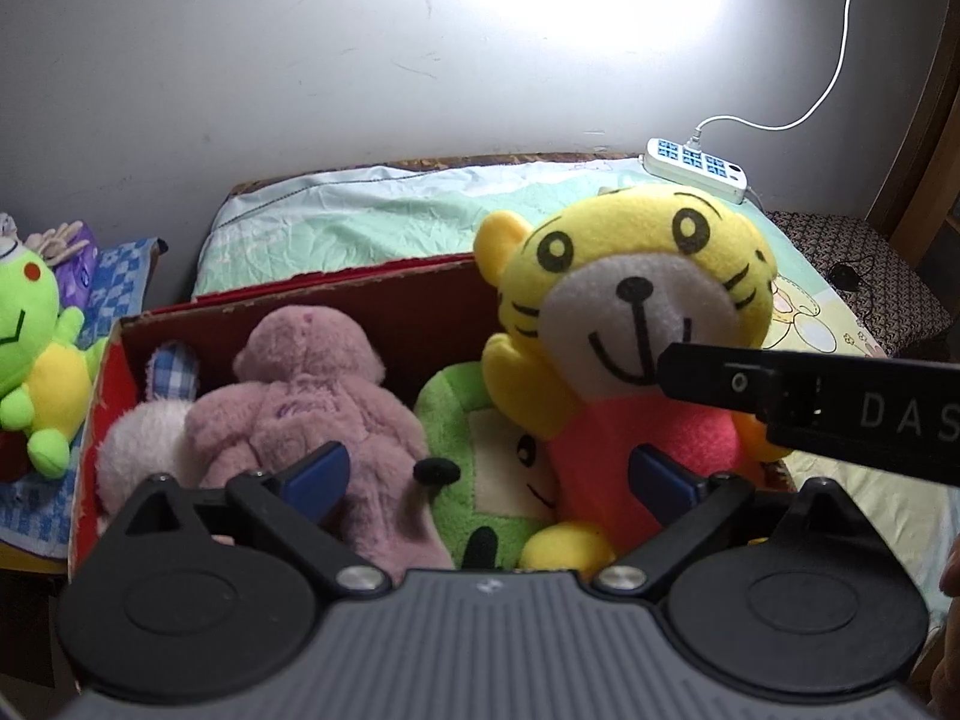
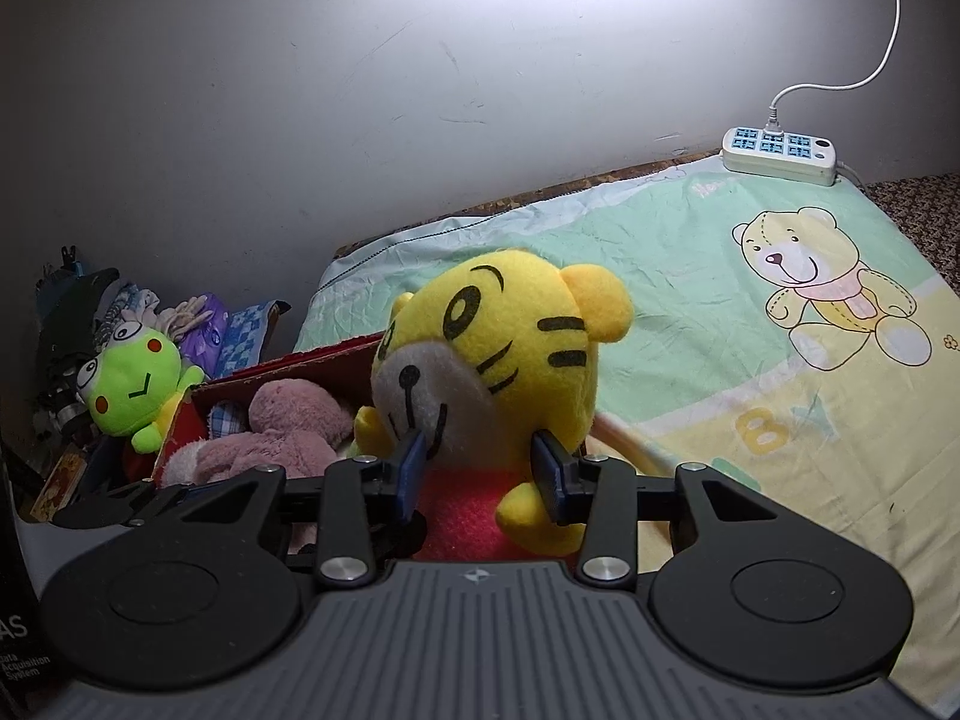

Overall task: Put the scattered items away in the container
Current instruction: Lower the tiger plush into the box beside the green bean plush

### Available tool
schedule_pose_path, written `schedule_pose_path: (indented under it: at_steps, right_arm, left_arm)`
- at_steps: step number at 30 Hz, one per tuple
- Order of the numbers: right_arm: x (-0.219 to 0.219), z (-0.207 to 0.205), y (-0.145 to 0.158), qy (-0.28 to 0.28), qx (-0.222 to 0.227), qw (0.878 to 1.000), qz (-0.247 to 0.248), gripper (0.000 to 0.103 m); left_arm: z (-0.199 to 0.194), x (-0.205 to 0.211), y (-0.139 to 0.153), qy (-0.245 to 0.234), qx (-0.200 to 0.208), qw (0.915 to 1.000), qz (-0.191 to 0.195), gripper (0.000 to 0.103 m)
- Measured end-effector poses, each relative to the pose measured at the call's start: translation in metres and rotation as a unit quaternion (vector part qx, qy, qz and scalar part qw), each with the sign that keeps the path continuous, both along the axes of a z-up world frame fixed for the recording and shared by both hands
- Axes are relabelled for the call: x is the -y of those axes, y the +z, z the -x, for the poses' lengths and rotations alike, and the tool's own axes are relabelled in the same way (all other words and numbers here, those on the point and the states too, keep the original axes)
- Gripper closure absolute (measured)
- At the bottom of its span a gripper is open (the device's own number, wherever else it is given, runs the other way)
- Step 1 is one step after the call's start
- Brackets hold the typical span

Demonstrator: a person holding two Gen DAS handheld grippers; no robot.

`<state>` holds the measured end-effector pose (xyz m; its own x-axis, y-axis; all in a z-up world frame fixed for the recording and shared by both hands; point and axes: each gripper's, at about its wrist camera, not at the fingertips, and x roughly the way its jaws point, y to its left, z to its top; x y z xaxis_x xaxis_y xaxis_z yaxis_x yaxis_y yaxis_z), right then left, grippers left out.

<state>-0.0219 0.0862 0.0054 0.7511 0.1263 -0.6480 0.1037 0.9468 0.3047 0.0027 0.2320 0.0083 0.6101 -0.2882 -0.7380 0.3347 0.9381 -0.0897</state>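
Ribbed grey housing and black pivot arms fill the foreground of both wrist views. Right tool: blue pads pinch the yellow tiger plush at the neck, just under its white fleece muzzle, clenched on it. Tiger hangs upright at the near right end of the red cardboard box, its red fuzzy body partly hidden behind the tool. Seen from the left wrist, one black finger of the right tool crosses the tiger's chin.

Left tool: jaws spread wide, nothing between the pads, hovering over the box. Ahead and left of it lies a shaggy pink plush, face hidden; ahead and right, a green plush with cream patch, mostly buried under the tiger. Small blue-checked fabric piece in the far left corner, identity unclear.

Beyond the box: smooth printed bedsheet, white power strip. Far left, outside the box, a lime frog plush, cut off in the left view.
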Motion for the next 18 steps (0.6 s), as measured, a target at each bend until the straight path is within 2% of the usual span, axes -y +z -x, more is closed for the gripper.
schedule_pose_path:
  at_steps: [6, 18]
  right_arm:
    - [-0.002, 0.007, -0.002, 0.006, 0.004, 1.0, 0.014, 0.06]
    - [-0.005, 0.019, 0.003, 0.005, 0.021, 0.999, 0.026, 0.06]
  left_arm:
    - [0.007, 0.003, -0.003, 0.007, 0.0, 0.9997, -0.023, 0.002]
    - [0.018, -0.006, -0.003, 0.039, -0.01, 0.9987, -0.031, 0.002]
